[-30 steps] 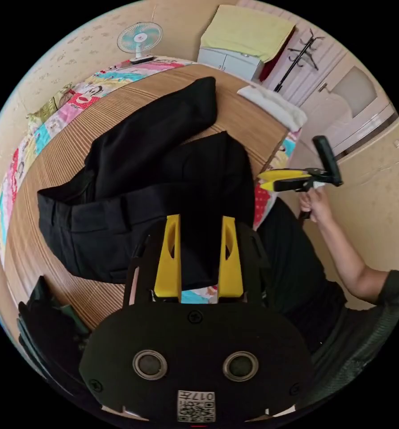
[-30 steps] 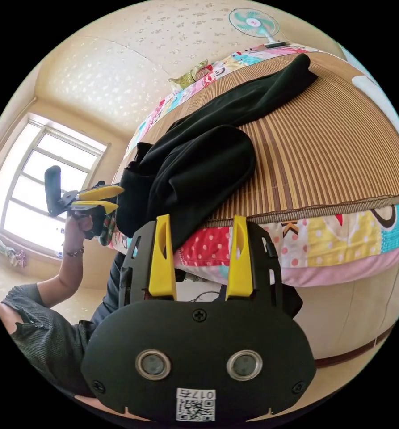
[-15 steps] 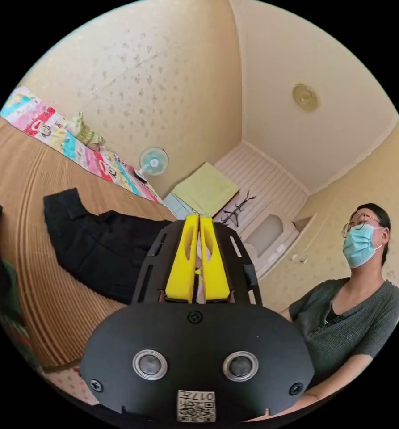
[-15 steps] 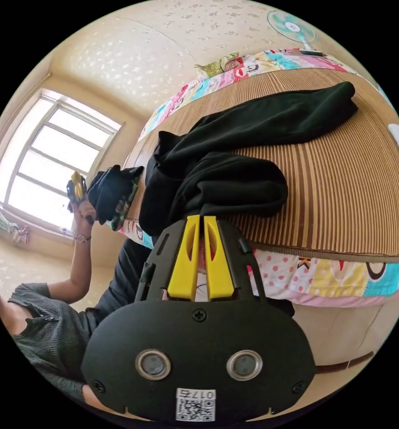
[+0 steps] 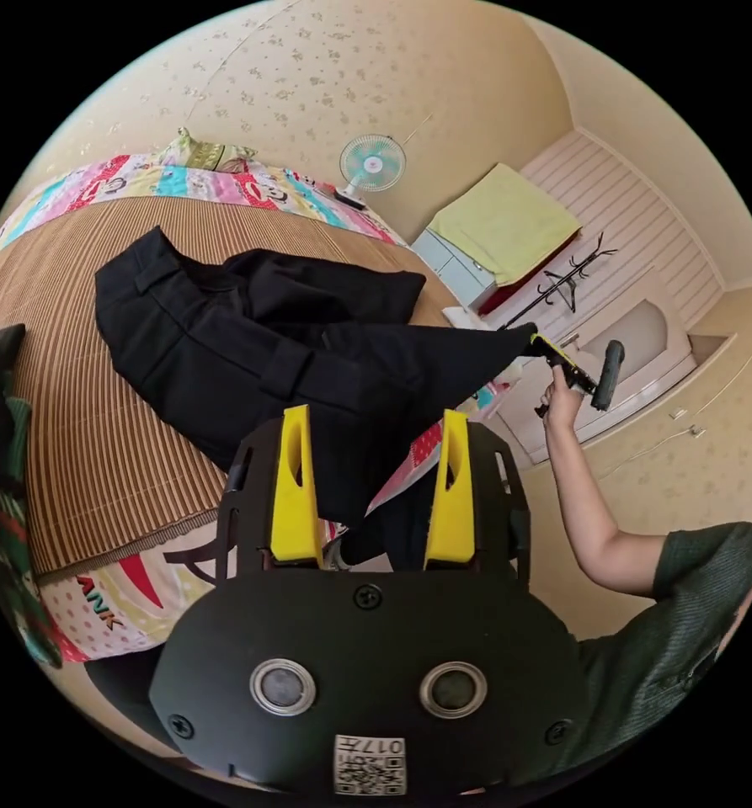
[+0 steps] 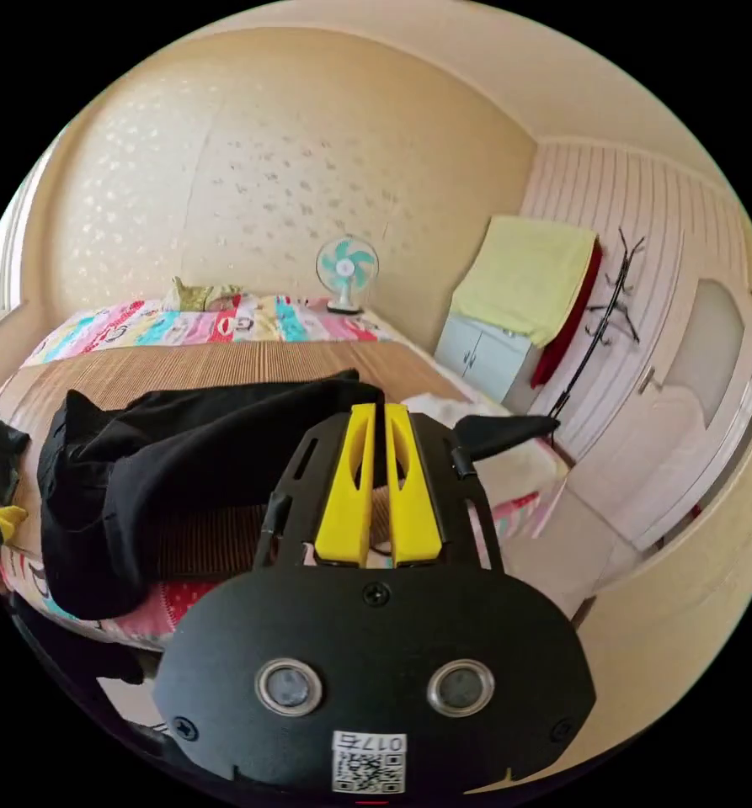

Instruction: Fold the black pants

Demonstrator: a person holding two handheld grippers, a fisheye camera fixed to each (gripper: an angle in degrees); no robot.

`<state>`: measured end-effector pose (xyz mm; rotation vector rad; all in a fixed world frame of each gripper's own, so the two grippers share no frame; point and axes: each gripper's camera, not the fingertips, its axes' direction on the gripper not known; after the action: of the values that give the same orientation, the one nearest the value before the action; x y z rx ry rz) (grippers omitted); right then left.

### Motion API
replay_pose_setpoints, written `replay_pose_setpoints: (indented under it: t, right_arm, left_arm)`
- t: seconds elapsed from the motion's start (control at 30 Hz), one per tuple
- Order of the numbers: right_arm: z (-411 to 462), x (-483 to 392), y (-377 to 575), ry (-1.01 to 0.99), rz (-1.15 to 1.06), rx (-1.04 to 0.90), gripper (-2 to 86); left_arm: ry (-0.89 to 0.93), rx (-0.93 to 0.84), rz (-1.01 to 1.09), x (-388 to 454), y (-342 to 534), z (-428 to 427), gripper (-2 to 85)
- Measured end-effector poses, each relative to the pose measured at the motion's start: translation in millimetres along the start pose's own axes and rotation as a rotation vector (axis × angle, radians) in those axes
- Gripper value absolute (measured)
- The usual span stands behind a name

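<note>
Lying crumpled on the woven bamboo mat (image 5: 98, 471) that covers the bed are the black pants (image 5: 249, 362), waistband toward the far left in the left gripper view, legs bunched up and one corner pulled out past the bed edge into a stretched point. That point is pinched in the right tool (image 5: 548, 349), held up by the person's hand (image 5: 561, 402) off the side of the bed; in the right gripper view its yellow jaws sit pressed together, with a bit of black cloth poking out beside them. The left tool (image 5: 367, 488) is released, jaws wide apart, hovering over the near edge of the pants with nothing between them. Under the mat is a colourful cartoon-print sheet (image 5: 123, 602). Further back there's a small teal fan (image 5: 372, 162) by the wall, a white cabinet (image 6: 485, 358) with a yellow towel (image 6: 527, 276) draped on it, and a coat stand (image 6: 599, 324) next to the door.
</note>
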<state>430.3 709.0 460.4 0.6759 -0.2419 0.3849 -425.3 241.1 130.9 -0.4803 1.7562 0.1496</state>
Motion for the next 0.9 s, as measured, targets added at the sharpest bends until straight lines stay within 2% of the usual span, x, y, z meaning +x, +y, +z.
replay_pose_setpoints:
  t: [0.03,0.1,0.2,0.27,0.33,0.4,0.47,0.5,0.57,0.63,0.67,0.73,0.8,0.9]
  right_arm:
    - [45,33,24,-0.076,0.127,-0.237,2.0]
    - [89,82,78,-0.228,0.340,-0.465,1.6]
    - [99,142,173,-0.604,0.593,-0.418,0.8]
    - [99,166,217,-0.704,0.705,-0.398,0.6]
    - [103,190,260,-0.724,0.808,-0.447,0.6]
    - [103,205,281,-0.752,0.842,-0.454,0.6]
    - [102,221,294,-0.785,0.858,-0.440,0.8]
    - [101,233,301,-0.799,0.875,-0.420,1.0]
    - [96,252,310,-0.801,0.900,-0.343,1.4]
    - [94,273,321,-0.787,0.934,-0.246,3.2]
    - [96,276,324,-0.792,0.944,-0.235,4.0]
    - [114,285,332,-0.876,0.980,-0.215,11.4]
    - [130,288,341,-0.962,1.035,-0.181,16.2]
    - [160,290,359,-1.086,1.153,-0.133,17.5]
  left_arm:
    - [-0.050,-0.038,0.033,9,-3,16,21.1]
    - [-0.184,-0.139,0.084,20,-7,46,21.8]
    - [-0.277,-0.282,0.124,23,-8,96,21.3]
    - [-0.449,-0.277,0.131,15,-4,113,10.8]
    - [-0.403,-0.200,0.097,1,-4,92,5.6]
    - [-0.214,-0.082,0.024,-27,-2,45,4.1]
    - [0.133,0.226,-0.069,-84,30,-36,3.8]
    - [0.198,0.312,-0.117,-103,45,-55,3.8]
    - [0.367,0.593,-0.449,-178,121,-110,3.9]
    - [0.348,0.662,-0.625,-209,176,-132,3.9]
    - [0.267,0.600,-0.699,-219,201,-140,4.2]
    - [0.127,0.492,-0.773,-223,229,-148,5.5]
    - [0.055,0.443,-0.787,-222,248,-154,7.6]
    - [0.019,0.459,-0.722,-215,255,-165,8.4]
